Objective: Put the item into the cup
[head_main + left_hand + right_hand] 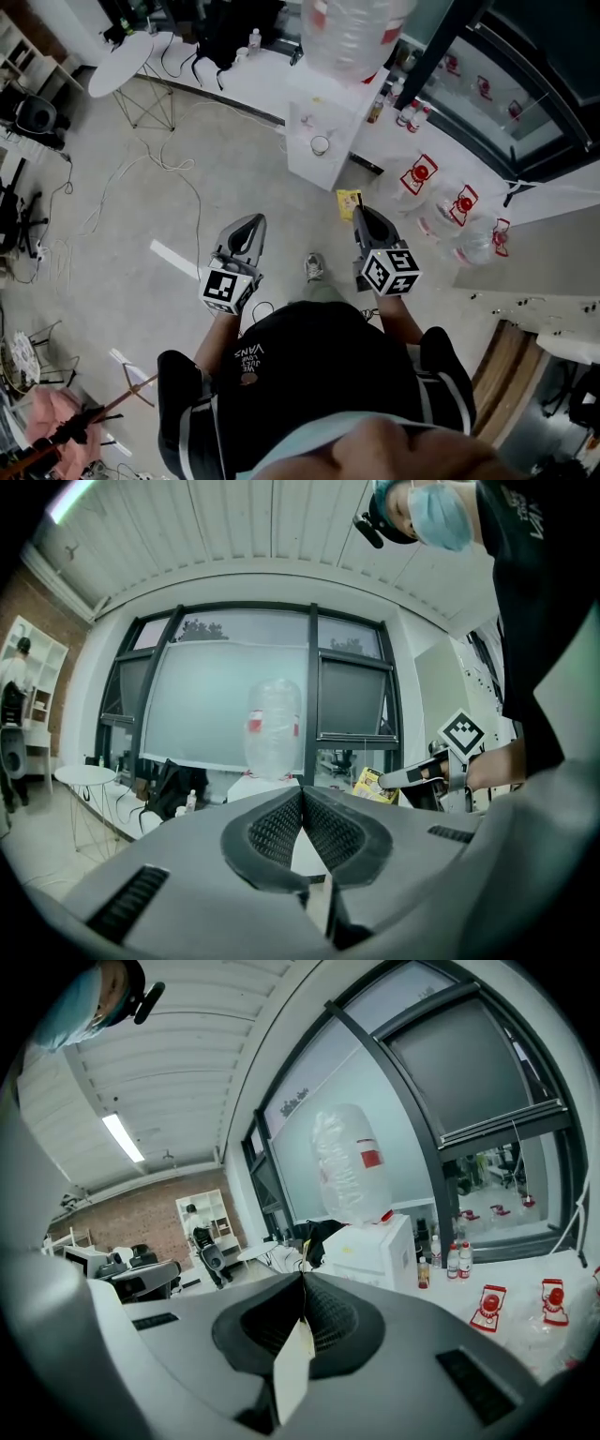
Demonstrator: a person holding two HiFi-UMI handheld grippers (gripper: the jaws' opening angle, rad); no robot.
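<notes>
Head view first: we see the right gripper (360, 214) shut on a flat yellow packet (349, 202), which sticks out ahead of its tips, and the cup (321, 145) standing on the ledge of the white water dispenser (349, 122). From the packet the cup lies at about 11 o'clock, well apart, with bare floor between. The left gripper (249, 230) is held beside the right one with nothing in it, and from its tips the cup lies nearer 1 o'clock. We judge the right hand the closer of the two, and it is also the one carrying the load. In the left gripper view the ribbed pads meet at the tips with nothing between them. The dispenser's big bottle (274, 726) stands at 12 o'clock beyond them, and the packet (371, 785) shows at 3 o'clock in the other gripper. We cannot make out the cup here. In the right gripper view the jaws are clamped on the packet (292, 1368), seen edge-on. Its long axis runs along the jaws, so the sheet stands on edge, with a pale flap trailing back toward the camera. The dispenser (375, 1255) sits at about 1 o'clock past the tips, and again we cannot pick out the cup. As we read it, the coming move is a carry up to the ledge, ending with the packet's leading end over the cup's mouth.
</notes>
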